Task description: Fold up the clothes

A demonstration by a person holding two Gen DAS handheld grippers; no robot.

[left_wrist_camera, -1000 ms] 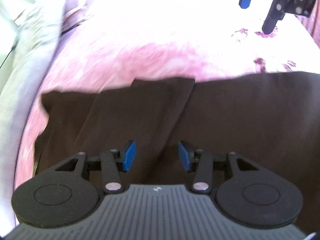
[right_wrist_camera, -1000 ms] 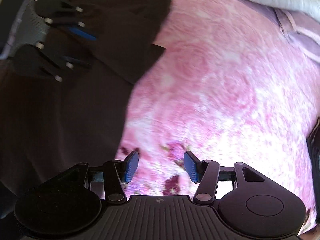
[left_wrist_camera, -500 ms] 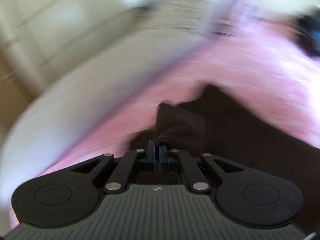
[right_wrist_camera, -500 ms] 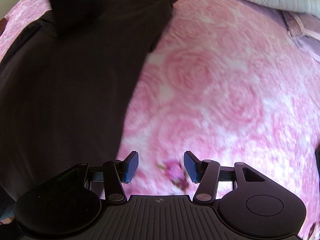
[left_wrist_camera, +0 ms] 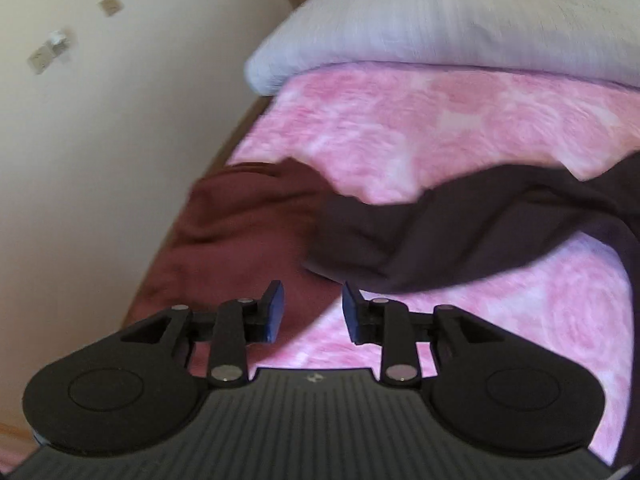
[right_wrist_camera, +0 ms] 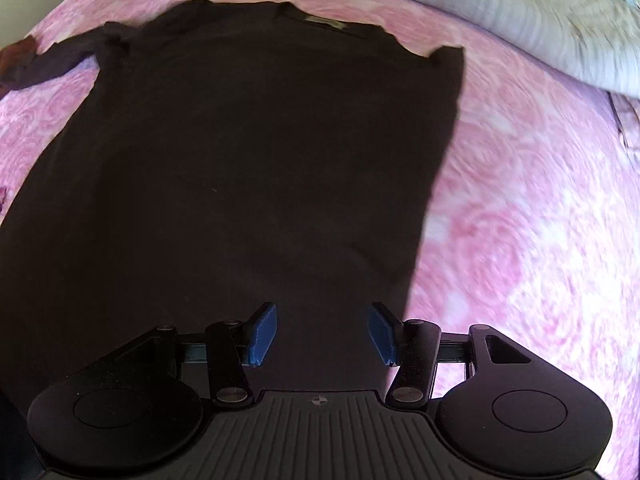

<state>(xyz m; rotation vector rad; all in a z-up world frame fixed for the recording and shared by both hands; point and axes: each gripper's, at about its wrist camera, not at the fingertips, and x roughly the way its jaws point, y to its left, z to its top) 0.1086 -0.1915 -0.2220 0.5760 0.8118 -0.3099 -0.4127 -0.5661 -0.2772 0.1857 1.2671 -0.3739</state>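
Dark shirt [right_wrist_camera: 240,168] lies flat on your pink rose-patterned bedspread [right_wrist_camera: 520,208], collar end toward the pale grey pillow [right_wrist_camera: 480,12] at the head of the bed. From your right wrist view the body of the shirt fills most of the frame, its right edge running straight down toward the fingers, and one sleeve is folded in at the upper right shoulder. The other sleeve [left_wrist_camera: 460,232] stretches out sideways across the bedspread; in your left wrist view its cuff end lies on a crumpled maroon garment [left_wrist_camera: 240,240] at the bed's edge beside the cream wall [left_wrist_camera: 100,140].

Your left gripper [left_wrist_camera: 311,312] sits above the seam where the maroon garment meets the bedspread, just short of the sleeve's cuff. Its fingers are parting, a modest gap between the blue pads [left_wrist_camera: 274,312], nothing pinched between them.

Your right gripper [right_wrist_camera: 322,332] points down over the shirt's lower part, close to its right edge. Its fingers stand wide apart, with only the flat cloth showing beyond the gap; nothing is gripped.

Both views are slightly smeared.
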